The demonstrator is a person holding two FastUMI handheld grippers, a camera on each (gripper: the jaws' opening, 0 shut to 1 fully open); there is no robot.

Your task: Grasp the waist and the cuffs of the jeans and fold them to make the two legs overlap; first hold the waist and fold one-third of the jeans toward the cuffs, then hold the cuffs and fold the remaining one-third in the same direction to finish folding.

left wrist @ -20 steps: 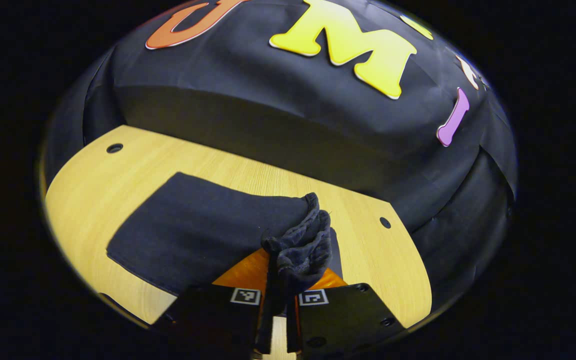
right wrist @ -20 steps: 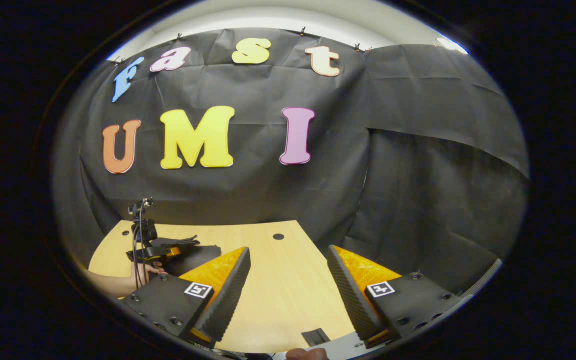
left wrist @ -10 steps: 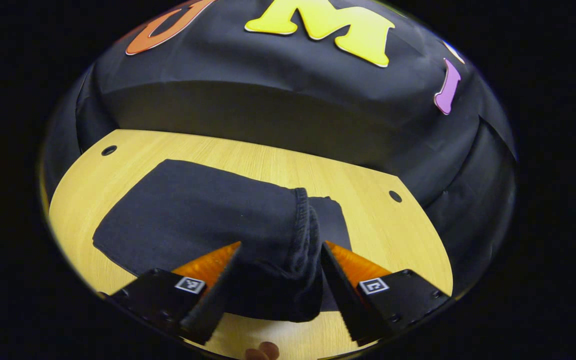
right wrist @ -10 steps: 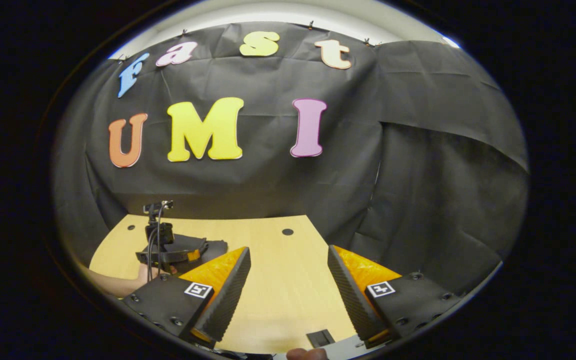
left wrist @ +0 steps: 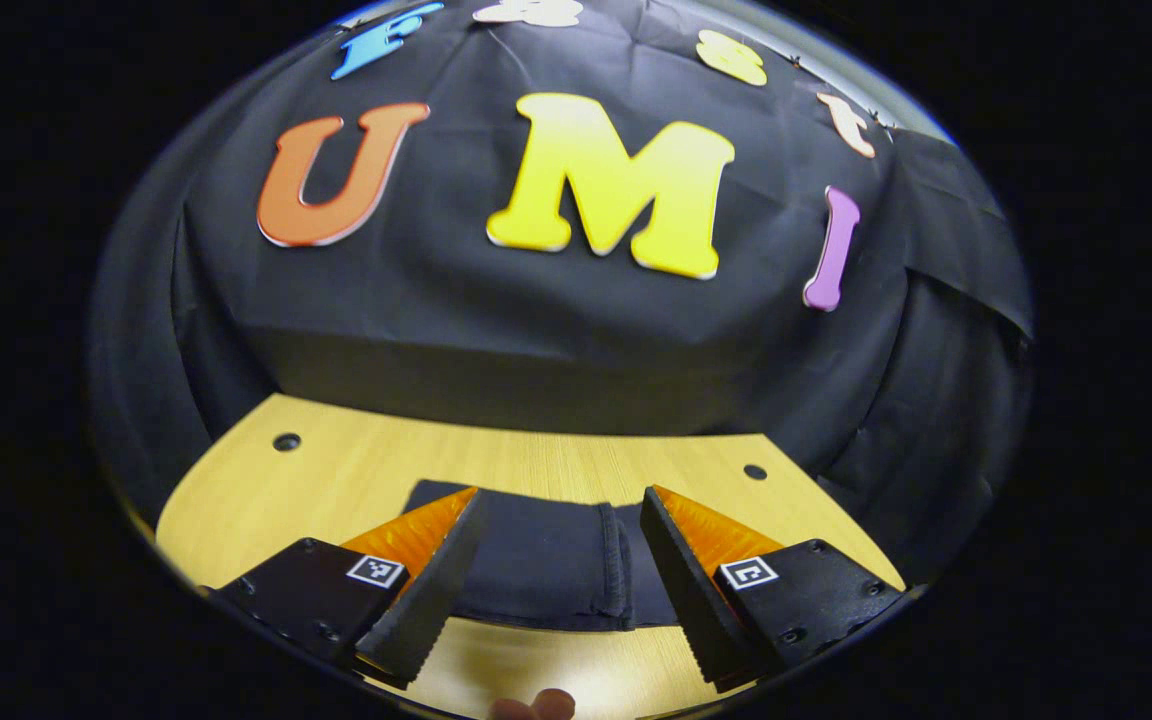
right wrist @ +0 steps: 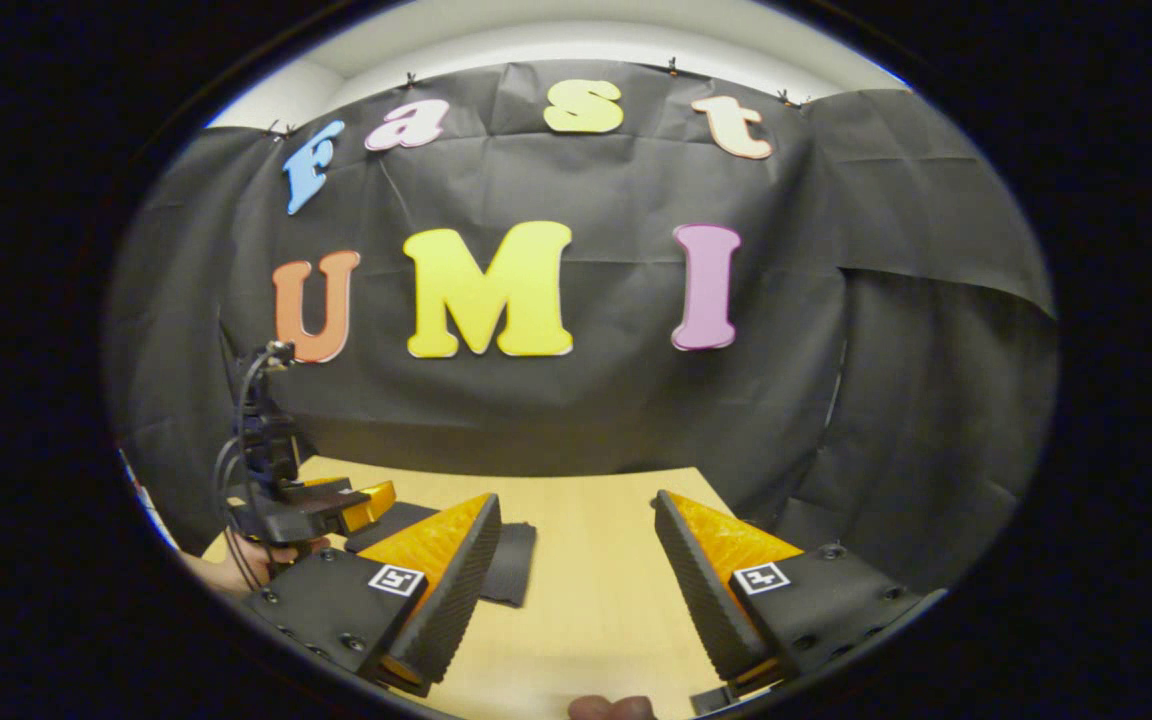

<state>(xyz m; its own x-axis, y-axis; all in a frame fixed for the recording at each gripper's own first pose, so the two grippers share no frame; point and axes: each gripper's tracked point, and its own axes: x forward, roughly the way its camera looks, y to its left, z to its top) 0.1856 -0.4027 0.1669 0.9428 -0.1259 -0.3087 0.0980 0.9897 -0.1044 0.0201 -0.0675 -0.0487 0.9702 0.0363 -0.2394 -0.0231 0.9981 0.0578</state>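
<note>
On the wooden table (left wrist: 336,480) in the left gripper view, the folded jeans (left wrist: 546,560) lie flat between the spread, empty fingers of the left gripper (left wrist: 561,575). In the right gripper view, the right gripper (right wrist: 576,590) stands open over bare table, with the jeans (right wrist: 506,560) just left of it and the left gripper (right wrist: 336,500) beyond
</note>
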